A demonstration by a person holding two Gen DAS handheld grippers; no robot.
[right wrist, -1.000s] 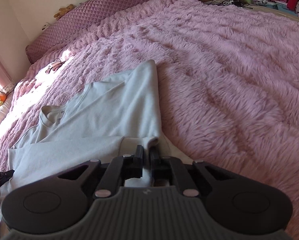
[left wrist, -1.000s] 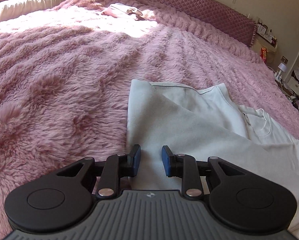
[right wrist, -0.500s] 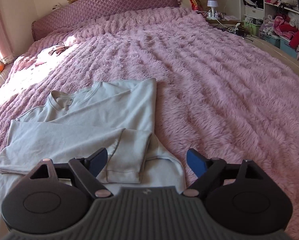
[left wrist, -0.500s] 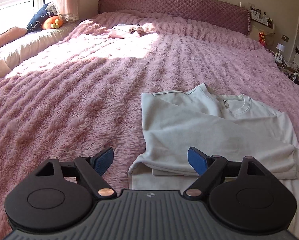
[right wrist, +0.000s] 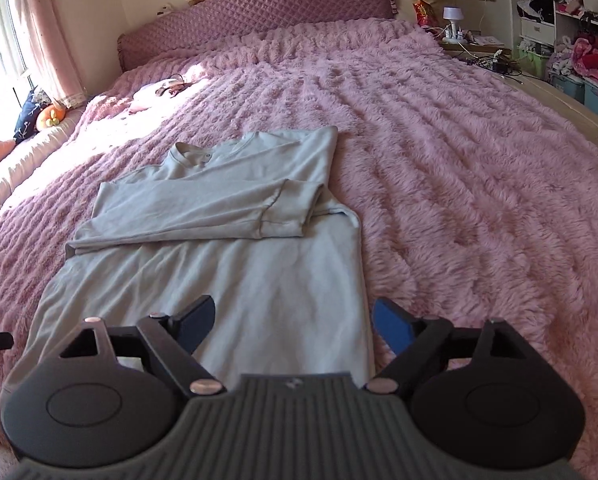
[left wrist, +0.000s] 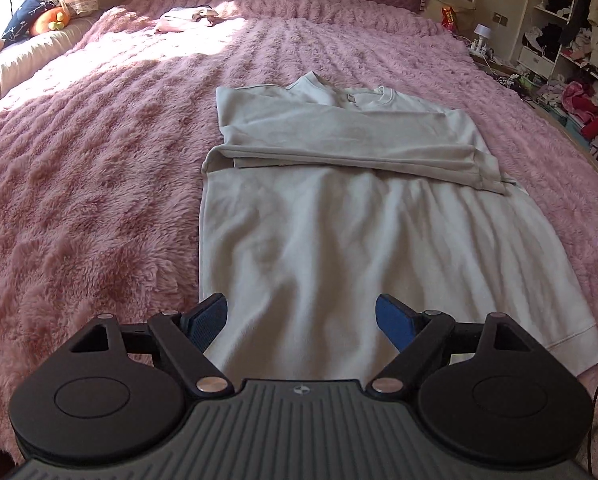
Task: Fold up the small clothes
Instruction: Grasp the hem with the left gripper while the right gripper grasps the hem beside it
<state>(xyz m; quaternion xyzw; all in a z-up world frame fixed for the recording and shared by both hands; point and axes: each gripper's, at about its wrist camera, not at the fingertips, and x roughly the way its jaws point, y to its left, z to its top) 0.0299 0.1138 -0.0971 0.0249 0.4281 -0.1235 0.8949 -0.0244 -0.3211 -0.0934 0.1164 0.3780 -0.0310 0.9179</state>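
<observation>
A pale grey long-sleeved top (left wrist: 339,216) (right wrist: 235,248) lies flat on the fluffy pink bedspread (left wrist: 91,168) (right wrist: 479,184), collar towards the headboard. Both sleeves are folded across its chest in a band (left wrist: 351,148) (right wrist: 203,208). My left gripper (left wrist: 302,320) hangs open above the lower left part of the top, nothing between its blue pads. My right gripper (right wrist: 293,324) is open too, above the top's lower right edge, holding nothing. The hem nearest me is hidden behind both gripper bodies.
A small pink garment (left wrist: 187,20) (right wrist: 163,90) lies in the sunlight near the quilted headboard (right wrist: 259,12). Cushions and an orange toy (left wrist: 49,22) sit by the window at left. Cluttered shelves and bins (right wrist: 571,52) stand to the right of the bed.
Both grippers have let go of the folded sleeves and opened wide. They have pulled back and up from the top's chest towards its hem, so the whole garment is in view.
</observation>
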